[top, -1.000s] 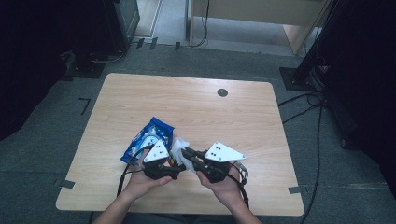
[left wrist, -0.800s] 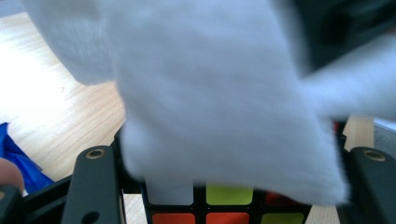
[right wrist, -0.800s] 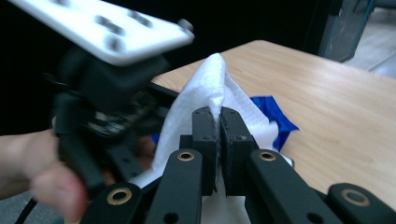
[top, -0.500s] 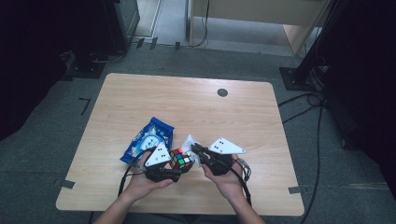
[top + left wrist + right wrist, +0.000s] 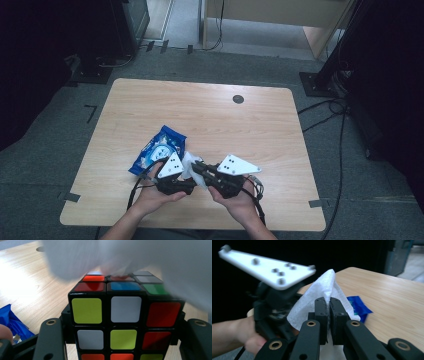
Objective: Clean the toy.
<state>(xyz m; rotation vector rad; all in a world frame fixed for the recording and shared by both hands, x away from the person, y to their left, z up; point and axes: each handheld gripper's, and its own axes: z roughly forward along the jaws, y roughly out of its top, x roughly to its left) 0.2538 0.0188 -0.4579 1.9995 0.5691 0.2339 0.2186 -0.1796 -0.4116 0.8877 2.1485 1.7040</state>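
Note:
A scrambled Rubik's cube sits between the jaws of my left gripper, which is shut on its sides. A white wipe drapes over the cube's top face. My right gripper is shut on that wipe, its jaws pressed together on a fold. In the high view both grippers meet near the table's front edge: left gripper, right gripper, with the wipe bunched between them and covering the cube. The left gripper's grey plate shows close by in the right gripper view.
A blue snack packet lies on the wooden table just left of the grippers, and shows as the blue packet beyond the wipe. A dark round grommet sits near the far edge. Cables and stands surround the table on the floor.
Half a second ago the cube's coloured top showed between the grippers in the high view. The right gripper has since drawn the wipe back over it.

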